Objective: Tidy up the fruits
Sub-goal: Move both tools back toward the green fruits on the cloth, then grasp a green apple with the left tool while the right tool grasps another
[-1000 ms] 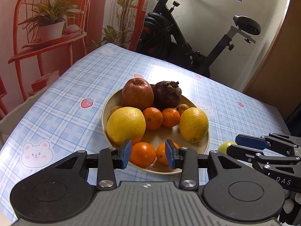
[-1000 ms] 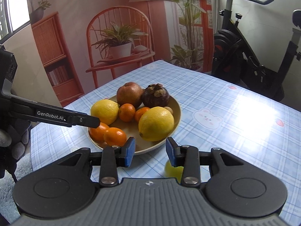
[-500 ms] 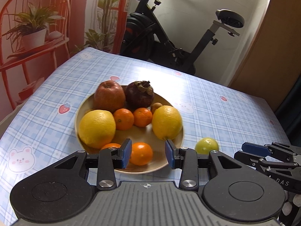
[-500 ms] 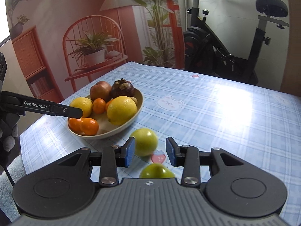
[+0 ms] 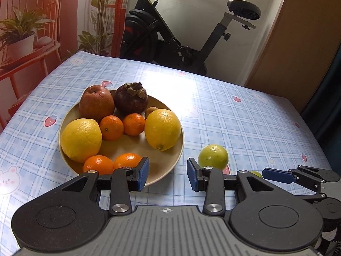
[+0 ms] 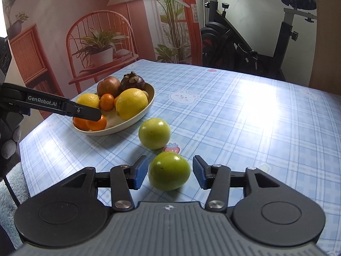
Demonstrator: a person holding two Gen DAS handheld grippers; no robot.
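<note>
Green fruit (image 6: 169, 171) between open right claw (image 6: 169, 175); underside hidden

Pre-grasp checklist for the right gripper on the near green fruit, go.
1. Near green fruit sits between the right gripper pads: ok.
2. Jaws have just been opening; small gaps either side, pads not pressing: ok.
3. Far green fruit lies apart from the near one: ok.
4. Plate has a bare patch for it: ok.
5. Left gripper empty, hovering at the plate's near rim, may crowd the drop: not ok.
6. Fruit stays put when squeezed: cannot tell.
</note>
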